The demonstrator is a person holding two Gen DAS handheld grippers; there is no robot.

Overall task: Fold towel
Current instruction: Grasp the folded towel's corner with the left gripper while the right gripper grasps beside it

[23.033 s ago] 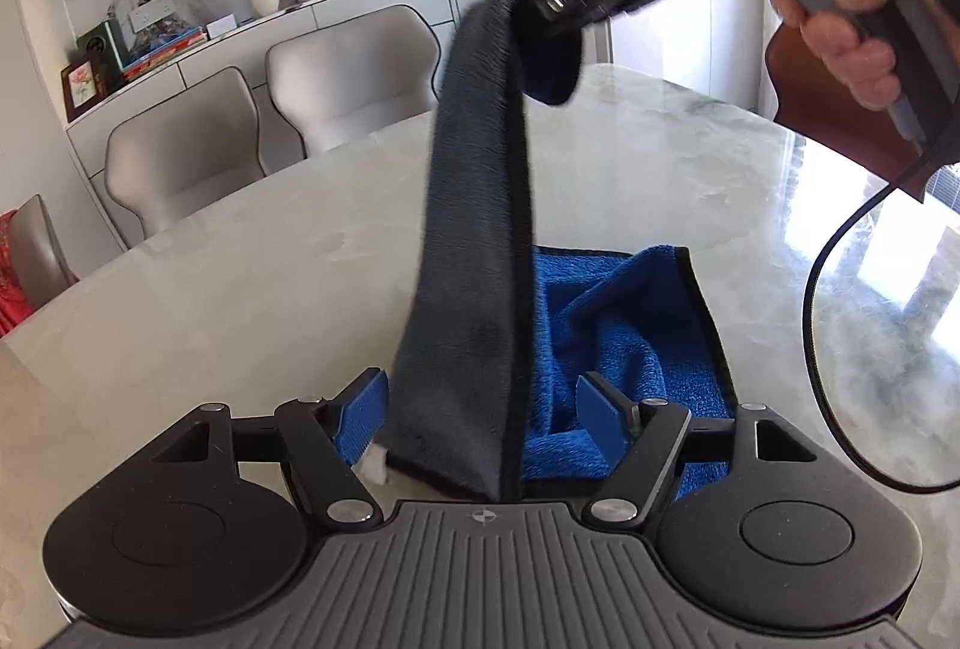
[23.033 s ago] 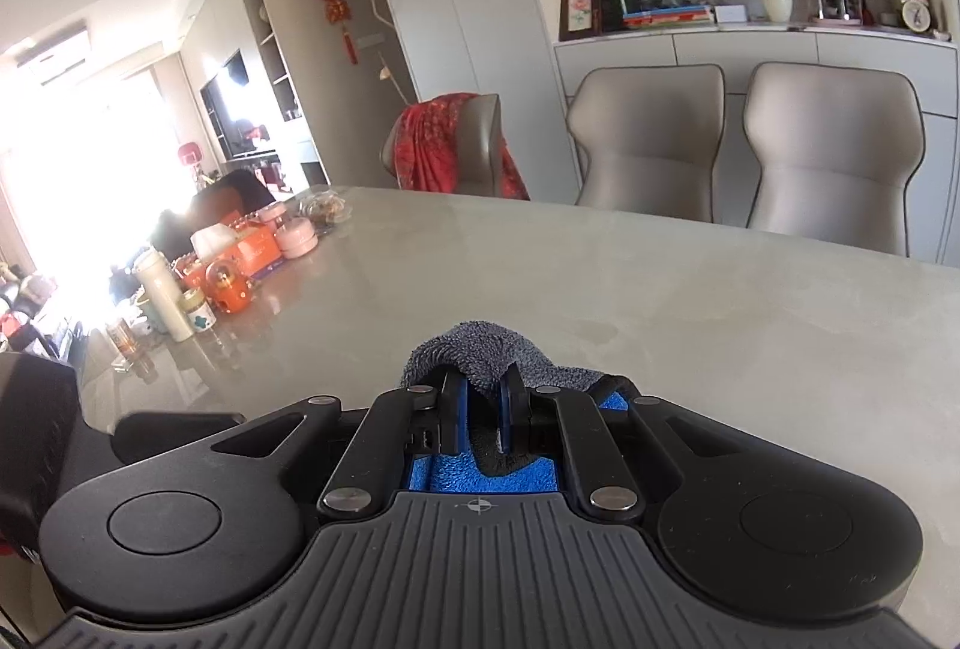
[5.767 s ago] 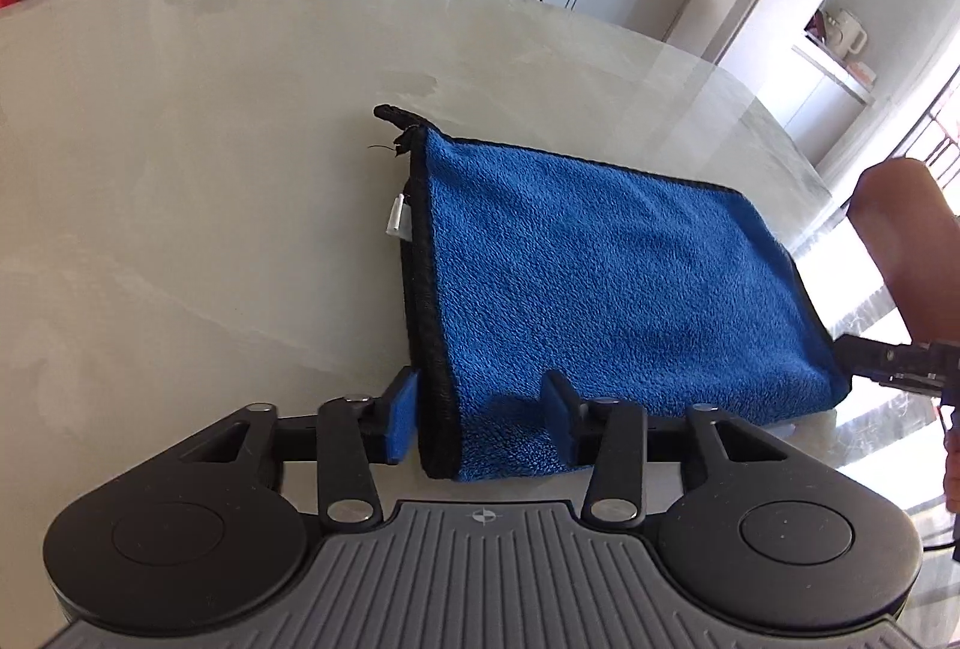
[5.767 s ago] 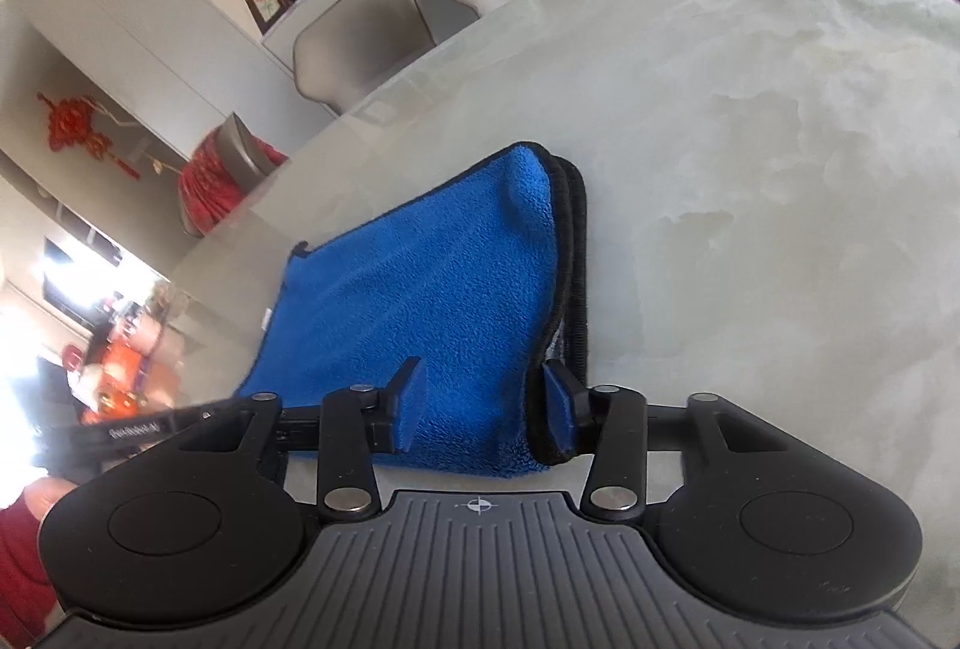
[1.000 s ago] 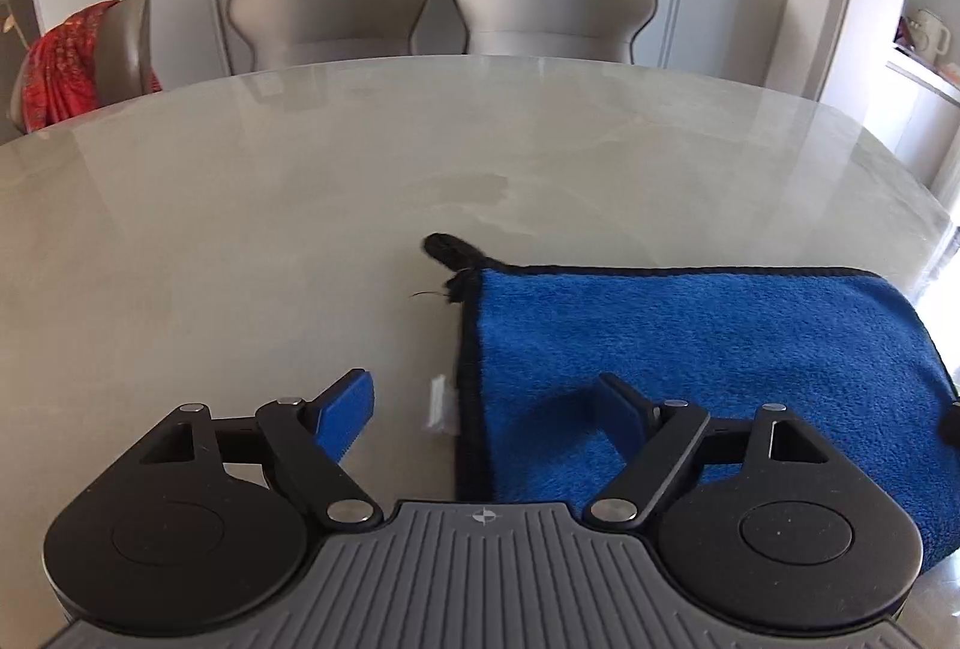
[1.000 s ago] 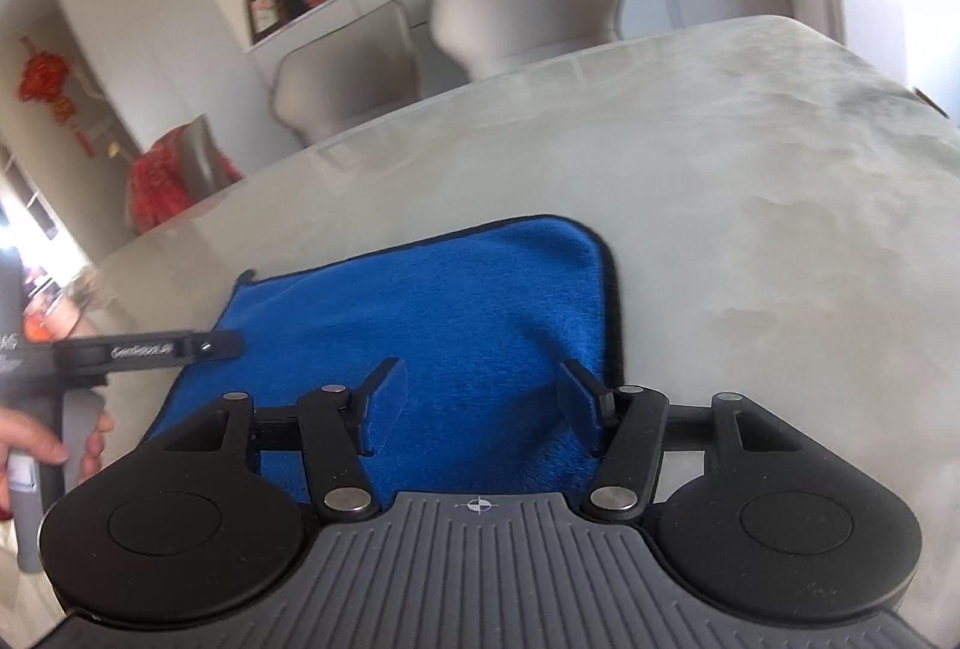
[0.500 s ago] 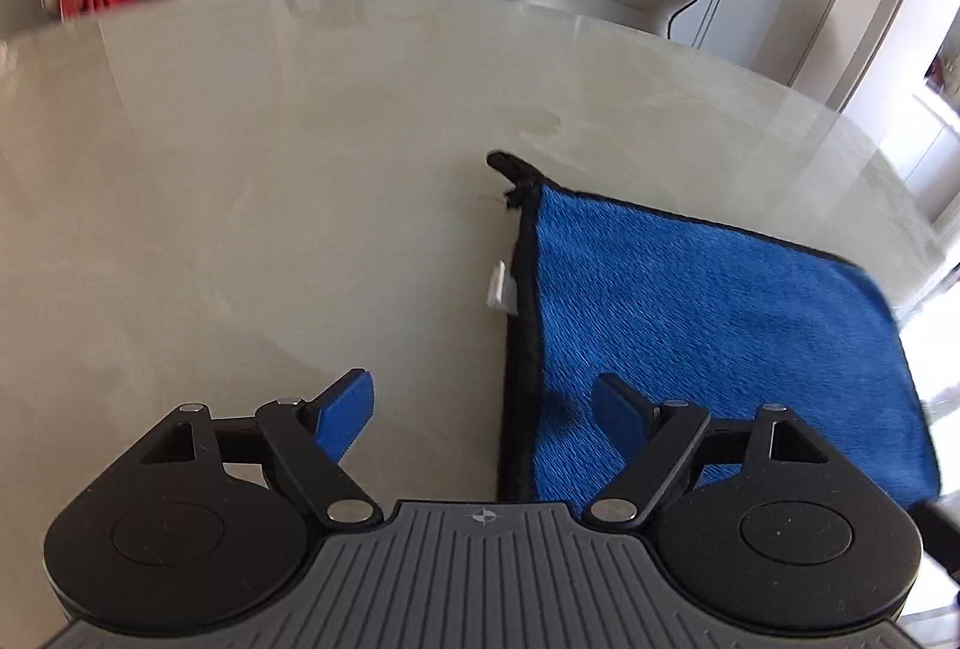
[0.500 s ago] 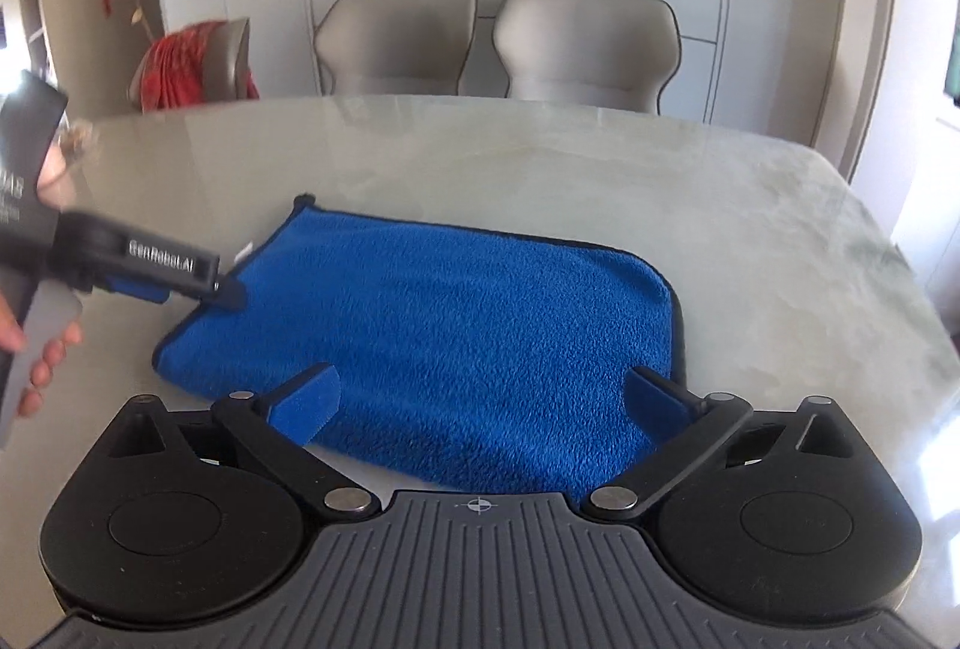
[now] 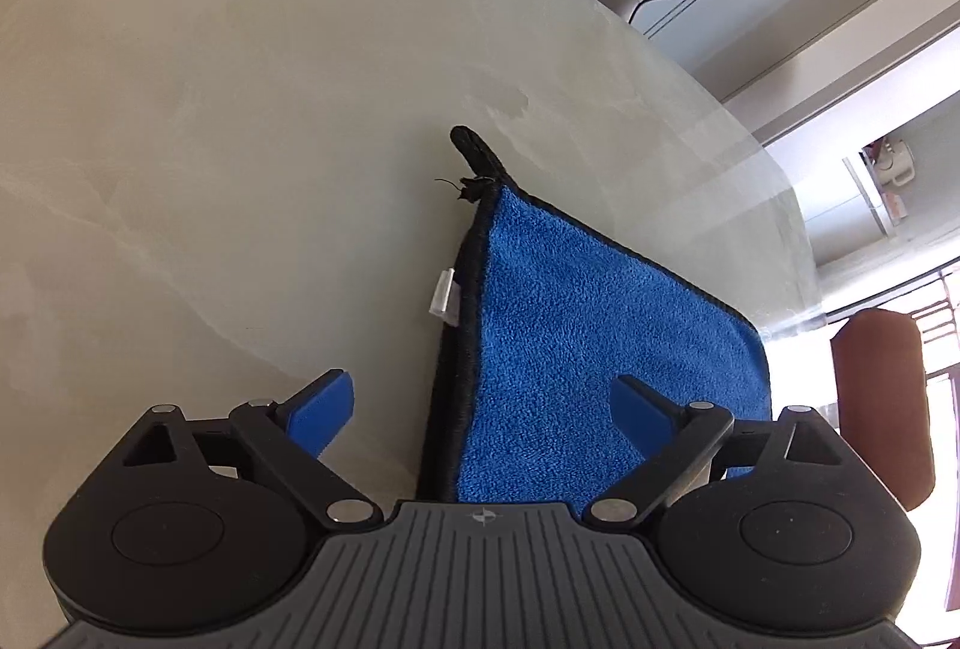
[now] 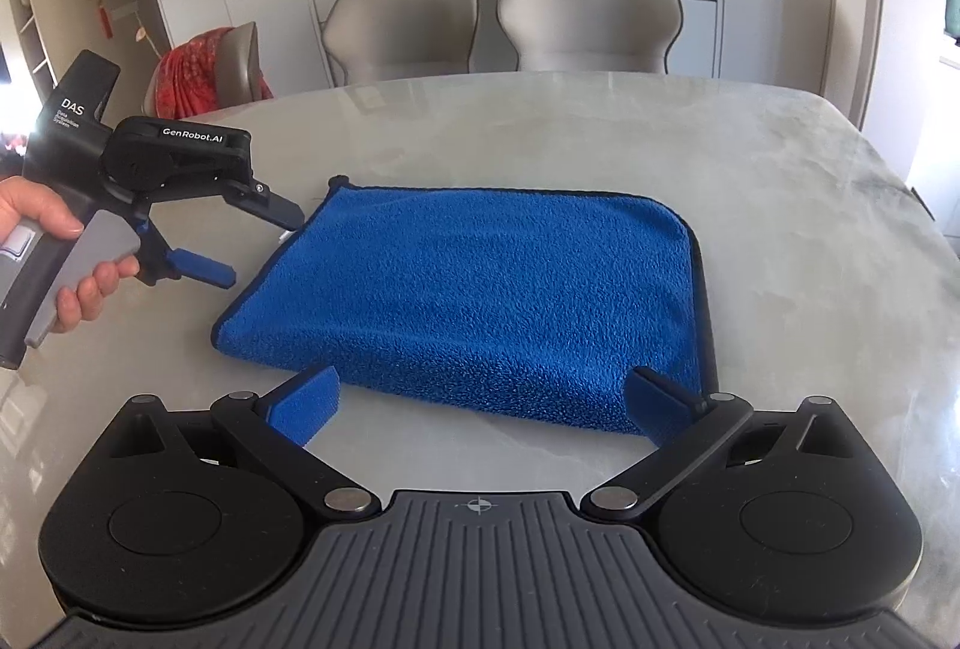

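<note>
Both grippers' jaws stand spread wide, having just opened, and pinch nothing. The right gripper [image 10: 483, 400] hovers at the near edge of the blue towel [image 10: 480, 289]; the left gripper [image 10: 252, 241] sits just beside its left edge. The towel lies folded flat on the marble table [image 10: 780, 181]. Folding looks essentially finished.

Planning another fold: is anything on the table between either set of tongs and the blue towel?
Nothing visible. The blue towel lies flat on the table, with the right tongs and left tongs open beside it.
</note>
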